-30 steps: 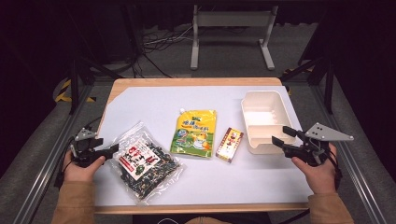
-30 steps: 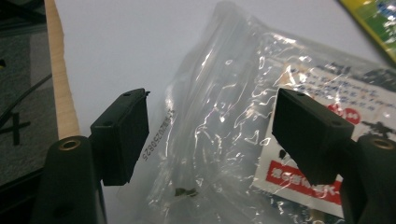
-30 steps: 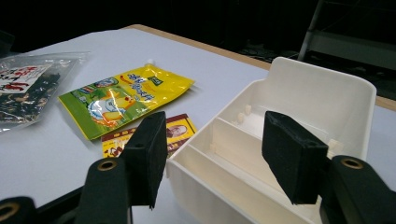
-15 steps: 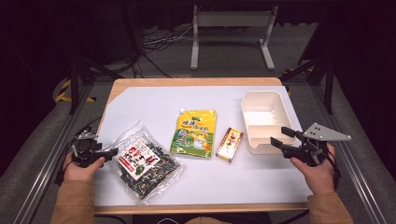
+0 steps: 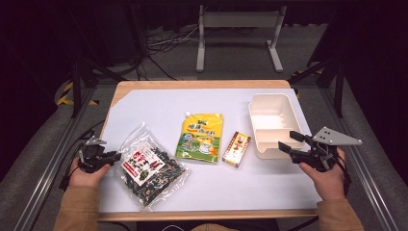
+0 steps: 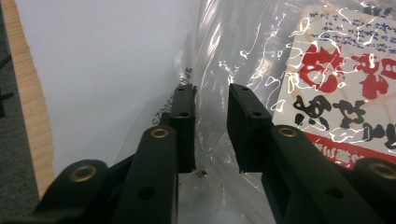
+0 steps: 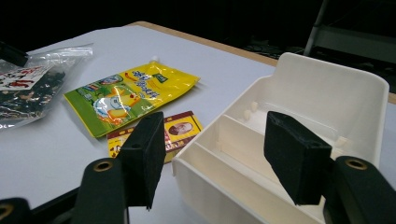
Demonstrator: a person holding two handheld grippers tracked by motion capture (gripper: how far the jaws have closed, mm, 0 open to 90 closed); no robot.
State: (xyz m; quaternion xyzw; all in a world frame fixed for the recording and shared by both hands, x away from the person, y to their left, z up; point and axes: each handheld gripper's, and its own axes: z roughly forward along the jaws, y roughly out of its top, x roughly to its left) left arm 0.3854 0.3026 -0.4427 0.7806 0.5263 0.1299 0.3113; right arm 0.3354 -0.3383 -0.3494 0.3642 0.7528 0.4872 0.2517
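Observation:
A clear bag of dark snacks with a red-and-white label (image 5: 149, 168) (image 6: 327, 70) lies at the front left of the white table. My left gripper (image 5: 115, 155) (image 6: 212, 100) is at the bag's left edge. Its jaws have just been closing and now stand narrow, with the clear film between them and a gap still showing between the pads. My right gripper (image 5: 288, 140) (image 7: 215, 122) hovers open at the near corner of a white divided container (image 5: 272, 103) (image 7: 336, 79), holding nothing.
A yellow spouted pouch (image 5: 201, 137) (image 7: 126, 93) lies at the table's middle. A small red-and-yellow box (image 5: 236, 149) (image 7: 180, 128) sits between it and the container. The wooden table edge (image 6: 32, 116) runs just left of the bag. A metal stand (image 5: 238, 29) is behind the table.
The left gripper's jaws have drawn together around the bag's left edge. The right gripper and all the objects are where they were.

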